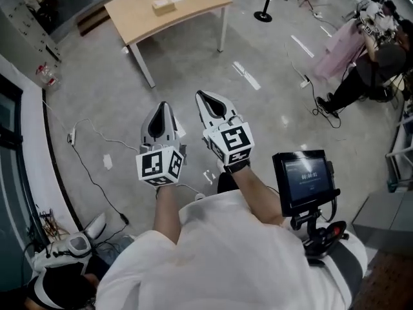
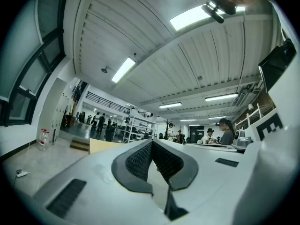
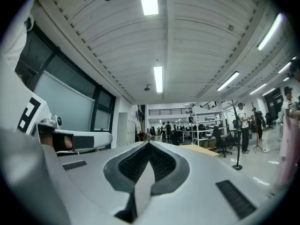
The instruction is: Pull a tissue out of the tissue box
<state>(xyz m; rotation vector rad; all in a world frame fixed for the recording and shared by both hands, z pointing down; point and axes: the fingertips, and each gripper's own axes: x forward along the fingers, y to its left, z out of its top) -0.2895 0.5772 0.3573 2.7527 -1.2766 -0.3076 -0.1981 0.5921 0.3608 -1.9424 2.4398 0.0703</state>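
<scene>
The tissue box (image 1: 164,4) is a small pale box on a light wooden table (image 1: 193,5) far ahead across the room. Both grippers are held at waist height well short of it, side by side and pointing towards the table. My left gripper (image 1: 164,105) is shut, its fingertips meeting with nothing between them (image 2: 151,142). My right gripper (image 1: 201,95) is also shut and empty (image 3: 149,144). The table's edge (image 2: 101,146) shows beyond the left jaws, and the same table (image 3: 206,150) shows beyond the right jaws.
Grey floor lies between me and the table, with a cable and power strip (image 1: 71,136) at the left by a glass wall. A stanchion base (image 1: 263,15) stands right of the table. A seated person (image 1: 368,76) is at far right. A screen on a stand (image 1: 306,179) is by my right side.
</scene>
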